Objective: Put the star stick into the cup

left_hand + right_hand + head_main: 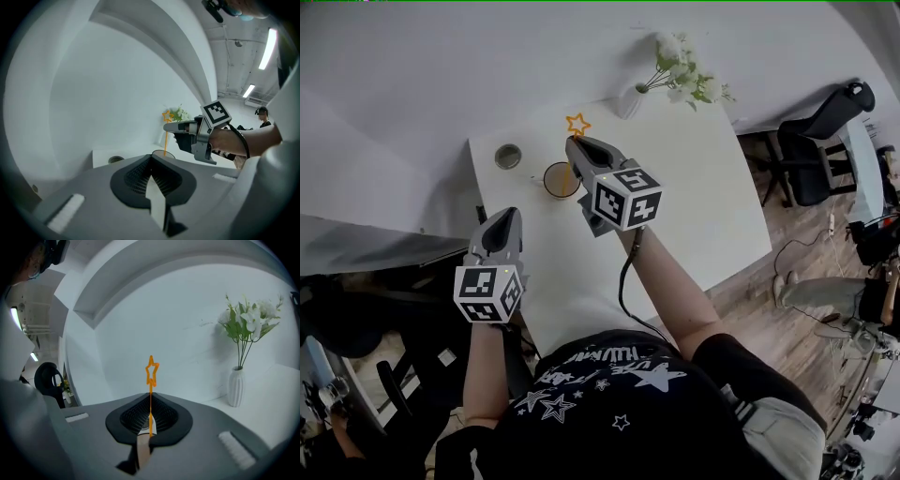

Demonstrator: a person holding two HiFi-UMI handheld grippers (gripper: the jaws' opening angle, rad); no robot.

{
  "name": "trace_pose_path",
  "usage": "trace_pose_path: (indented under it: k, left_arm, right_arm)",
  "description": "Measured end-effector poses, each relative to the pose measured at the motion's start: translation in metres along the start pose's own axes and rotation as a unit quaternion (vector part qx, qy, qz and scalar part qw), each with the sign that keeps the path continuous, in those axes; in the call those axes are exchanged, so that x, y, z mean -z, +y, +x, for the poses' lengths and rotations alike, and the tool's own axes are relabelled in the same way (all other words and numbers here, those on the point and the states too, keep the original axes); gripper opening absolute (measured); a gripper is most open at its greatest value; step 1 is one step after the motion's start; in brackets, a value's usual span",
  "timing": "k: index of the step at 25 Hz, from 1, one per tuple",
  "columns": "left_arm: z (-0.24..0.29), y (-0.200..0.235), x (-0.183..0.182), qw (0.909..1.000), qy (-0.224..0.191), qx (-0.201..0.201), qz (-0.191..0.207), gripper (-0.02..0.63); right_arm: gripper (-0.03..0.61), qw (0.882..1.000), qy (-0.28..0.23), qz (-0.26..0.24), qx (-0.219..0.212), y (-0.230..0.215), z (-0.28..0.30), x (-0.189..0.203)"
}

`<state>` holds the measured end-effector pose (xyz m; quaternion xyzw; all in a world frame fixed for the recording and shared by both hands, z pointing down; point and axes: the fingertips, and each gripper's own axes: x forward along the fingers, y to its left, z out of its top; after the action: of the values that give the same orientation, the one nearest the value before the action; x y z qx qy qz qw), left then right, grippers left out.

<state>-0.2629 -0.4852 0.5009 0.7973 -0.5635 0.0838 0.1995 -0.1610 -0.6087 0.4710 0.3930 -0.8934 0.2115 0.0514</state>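
Note:
An orange star stick [577,124] stands upright in my right gripper [575,143], whose jaws are shut on its thin shaft. In the right gripper view the star [151,370] rises above the closed jaws of my right gripper [150,397]. A round cup [561,180] sits on the white table [712,206] just below that gripper. In the left gripper view the stick [166,136] runs down to the cup's mouth [163,153]. My left gripper [508,216] hovers at the table's left edge, shut and empty; its closed tips [151,157] point toward the cup.
A small round grey dish [508,156] lies left of the cup. A white vase [628,101] with white flowers [689,80] stands at the table's far edge. Black office chairs [825,141] are on the right, and a white wall lies beyond the table.

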Motion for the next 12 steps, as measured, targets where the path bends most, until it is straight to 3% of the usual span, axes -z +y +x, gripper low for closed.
trace_pose_path:
  k: [12]
  left_arm:
    - [0.008, -0.005, 0.012, 0.9998, 0.014, 0.015, -0.006, 0.003]
  right_arm:
    - [0.038, 0.999, 0.000, 0.006, 0.034, -0.027, 0.005, 0.004]
